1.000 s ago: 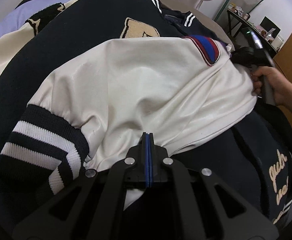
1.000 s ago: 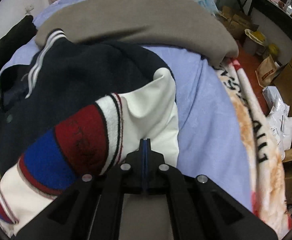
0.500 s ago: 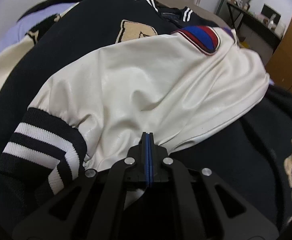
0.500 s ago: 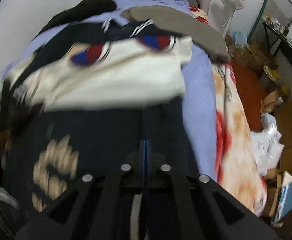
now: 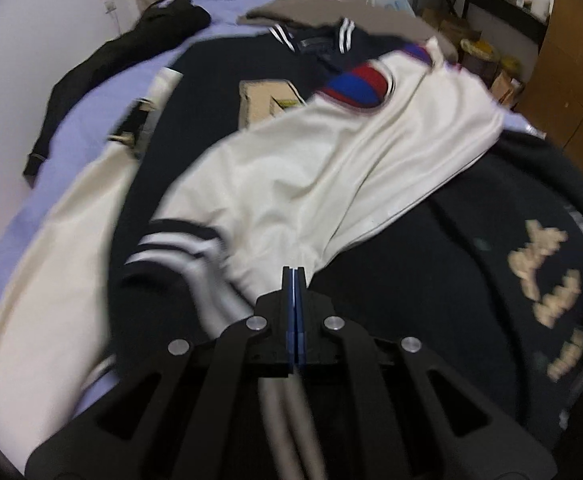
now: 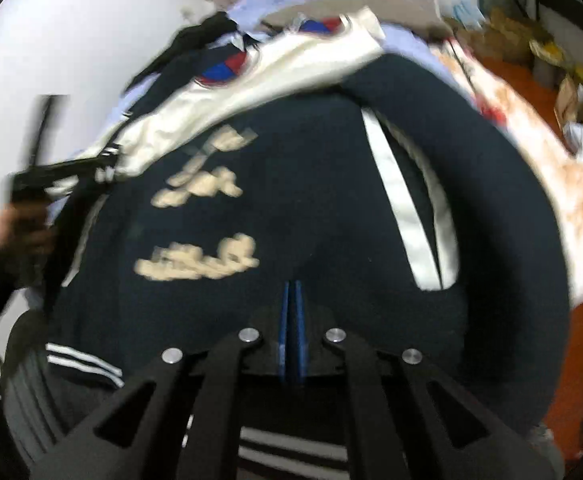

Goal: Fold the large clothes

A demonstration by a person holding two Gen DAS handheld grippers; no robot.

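The jacket (image 5: 219, 80) lies spread across the bed (image 5: 91, 120), its collar (image 5: 311, 36) at the far end. One sleeve (image 5: 331, 168) lies folded across the jacket's body, its cuff (image 5: 171, 248) just left of the left tongs (image 5: 293, 276). A second sleeve (image 5: 51, 260) lies along the left side on the bed. A dark garment (image 5: 111, 64) lies farther left, near the wall. The right tongs (image 6: 292, 292) sit over the jacket's lower body, perhaps touching it. Boxes (image 5: 487, 60) stand on the floor to the right.
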